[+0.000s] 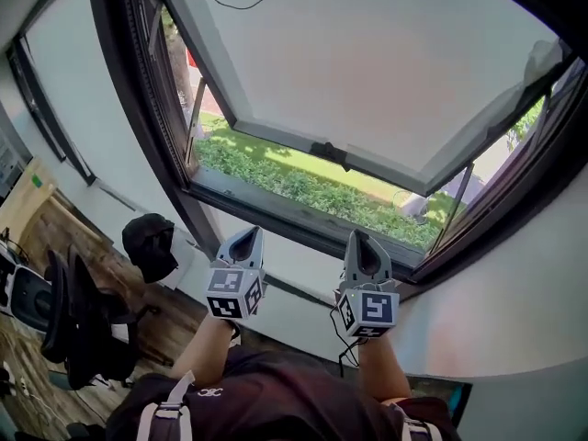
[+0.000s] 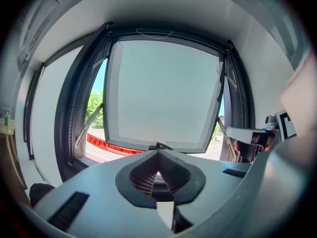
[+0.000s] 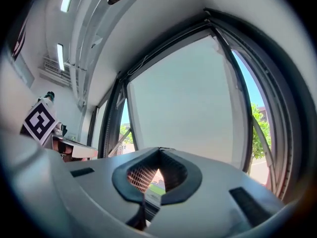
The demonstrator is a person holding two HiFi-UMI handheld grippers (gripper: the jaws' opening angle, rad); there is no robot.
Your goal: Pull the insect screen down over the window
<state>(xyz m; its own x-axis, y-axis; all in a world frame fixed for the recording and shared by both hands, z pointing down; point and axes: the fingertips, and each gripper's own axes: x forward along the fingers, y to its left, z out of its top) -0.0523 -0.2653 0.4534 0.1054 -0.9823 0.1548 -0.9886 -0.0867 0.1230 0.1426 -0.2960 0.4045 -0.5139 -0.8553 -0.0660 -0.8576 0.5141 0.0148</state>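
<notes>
The window's white-paned sash (image 1: pixel 367 72) stands swung outward from its dark frame (image 1: pixel 303 226), with a black handle (image 1: pixel 331 152) on its lower rail. A thin cord (image 1: pixel 241 4) loops at the frame's top; I see no screen drawn over the opening. My left gripper (image 1: pixel 247 235) and right gripper (image 1: pixel 362 238) are side by side just below the sill, pointing at the window, both shut and empty. The left gripper view has its shut jaws (image 2: pixel 158 153) under the sash (image 2: pixel 163 93). In the right gripper view the right gripper (image 3: pixel 159 150) faces the sash (image 3: pixel 183 108).
A white wall (image 1: pixel 294 288) runs under the sill. At the left are a black office chair (image 1: pixel 69 324), a black bag (image 1: pixel 152 244) and a wooden floor. Grass and hedges lie outside the opening.
</notes>
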